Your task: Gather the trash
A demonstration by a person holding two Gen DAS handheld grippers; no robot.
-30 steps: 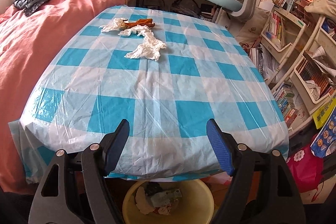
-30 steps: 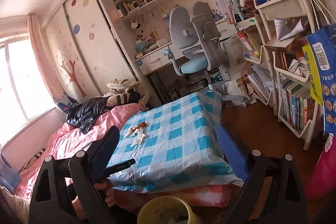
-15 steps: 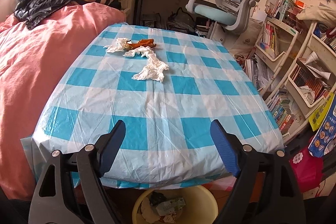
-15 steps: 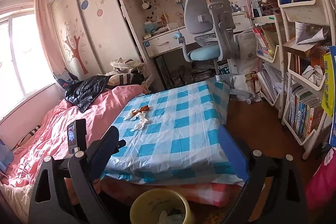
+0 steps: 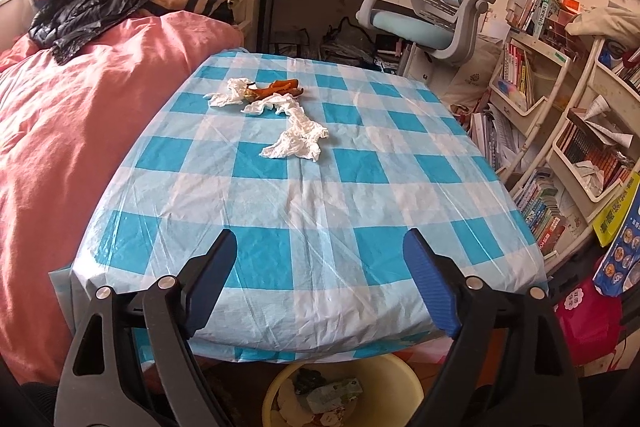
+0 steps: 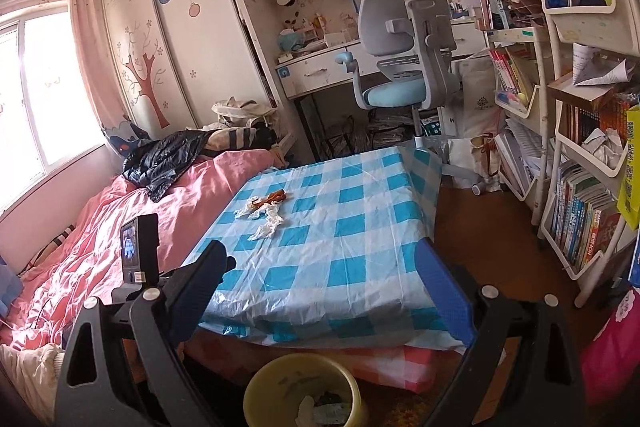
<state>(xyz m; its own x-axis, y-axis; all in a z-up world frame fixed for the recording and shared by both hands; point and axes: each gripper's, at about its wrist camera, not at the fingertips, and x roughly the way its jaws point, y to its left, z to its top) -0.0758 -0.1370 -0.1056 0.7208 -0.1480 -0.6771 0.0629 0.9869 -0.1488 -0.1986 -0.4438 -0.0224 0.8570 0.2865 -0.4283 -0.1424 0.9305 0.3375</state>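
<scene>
Crumpled white tissues (image 5: 294,143) and an orange-brown peel (image 5: 278,89) lie on the far left part of the blue-checked table (image 5: 320,219). They also show in the right wrist view, the tissues (image 6: 266,223) and the peel (image 6: 274,195). A yellow bin (image 5: 344,391) with trash in it stands on the floor below the table's near edge; it also shows in the right wrist view (image 6: 300,391). My left gripper (image 5: 320,251) is open and empty over the near edge. My right gripper (image 6: 320,263) is open and empty, higher and farther back.
A bed with a pink quilt (image 5: 72,131) runs along the table's left side. A grey-blue desk chair (image 5: 432,15) stands behind the table. White book racks (image 5: 560,131) stand on the right. The left gripper's camera unit (image 6: 138,251) shows at lower left in the right wrist view.
Both grippers have risen and drawn back from the table, so more of the room shows. Both stay open and empty. The trash has not moved.
</scene>
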